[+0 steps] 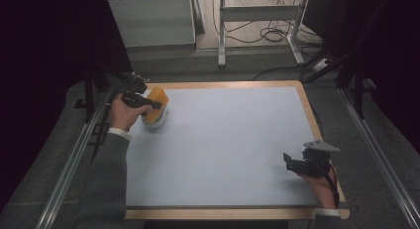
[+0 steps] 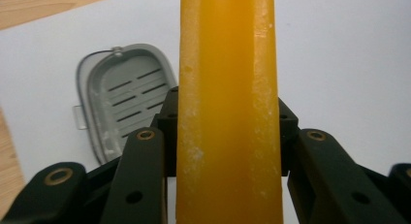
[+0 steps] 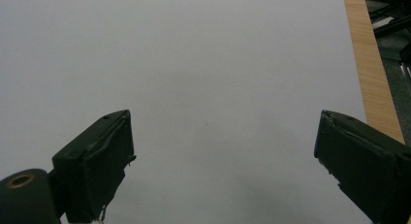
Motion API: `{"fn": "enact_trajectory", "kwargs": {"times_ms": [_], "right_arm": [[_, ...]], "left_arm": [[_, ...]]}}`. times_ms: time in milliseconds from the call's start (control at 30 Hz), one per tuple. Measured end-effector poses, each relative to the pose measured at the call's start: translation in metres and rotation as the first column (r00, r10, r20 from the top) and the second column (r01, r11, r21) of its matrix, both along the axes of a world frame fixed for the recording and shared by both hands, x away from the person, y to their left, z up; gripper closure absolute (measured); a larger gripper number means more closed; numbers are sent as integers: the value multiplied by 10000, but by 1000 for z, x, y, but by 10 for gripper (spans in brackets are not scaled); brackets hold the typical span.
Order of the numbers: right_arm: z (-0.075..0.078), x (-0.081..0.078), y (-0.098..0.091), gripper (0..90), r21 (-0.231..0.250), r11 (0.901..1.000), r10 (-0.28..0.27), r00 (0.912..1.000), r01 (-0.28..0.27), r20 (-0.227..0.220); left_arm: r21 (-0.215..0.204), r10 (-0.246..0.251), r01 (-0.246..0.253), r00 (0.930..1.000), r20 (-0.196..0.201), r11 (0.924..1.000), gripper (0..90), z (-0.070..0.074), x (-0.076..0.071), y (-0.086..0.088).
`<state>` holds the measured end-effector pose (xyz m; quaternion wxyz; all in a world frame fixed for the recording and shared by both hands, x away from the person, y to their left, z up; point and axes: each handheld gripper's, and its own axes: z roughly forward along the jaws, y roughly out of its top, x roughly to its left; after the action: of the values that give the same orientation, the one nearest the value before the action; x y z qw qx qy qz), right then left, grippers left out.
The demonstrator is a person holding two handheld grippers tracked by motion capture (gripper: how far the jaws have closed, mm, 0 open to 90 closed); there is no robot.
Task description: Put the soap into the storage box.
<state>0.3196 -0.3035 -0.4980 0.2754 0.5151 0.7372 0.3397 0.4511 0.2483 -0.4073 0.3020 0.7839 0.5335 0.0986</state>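
Table [image 1: 223, 140]: big pale grey-blue top w/ light wooden rim, dark floor around it, metal rails [image 1: 69, 164] along left & right sides. Far side: white metal frame legs [image 1: 221, 35] and loose black cables on the floor.

Left arm, grey sleeve w/ white cuff, comes in along the near-left edge and reaches to the far-left corner of the table. Left gripper [image 1: 148, 101] sits there, held roughly level and aimed right, its black fingers [image 2: 145, 156] clamped on a yellow-orange rectangular soap bar [image 2: 227, 107]; the bar stands up between them and sticks out past the tips. In the high view the bar [image 1: 157, 97] is lifted over a small white oval soap dish [image 1: 154, 119].

Right hand rests near the near-right corner, wrist low. Right gripper [image 1: 292, 162] w/ grey three-cornered plate on top points left over bare table; fingers [image 3: 97, 156] wide apart, nothing between.

Left gripper view also shows a grey slotted oval soap-dish tray [image 2: 121, 98] lying flat on the table, left of the bar, just beside the wooden rim.
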Motion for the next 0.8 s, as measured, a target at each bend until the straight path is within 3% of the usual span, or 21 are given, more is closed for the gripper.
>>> {"fn": "enact_trajectory", "kwargs": {"times_ms": [400,800], "right_arm": [[-2,1,2,70,-114,9999,48,10000,-49,-53],[-4,1,1,70,-99,10000,7,9999,-8,-131]], "left_arm": [[-35,44,-45,9996,-285,10000,609,-11,12,-3],[-194,456,-470,9967,-665,9987,609,-26,31,7]]}}
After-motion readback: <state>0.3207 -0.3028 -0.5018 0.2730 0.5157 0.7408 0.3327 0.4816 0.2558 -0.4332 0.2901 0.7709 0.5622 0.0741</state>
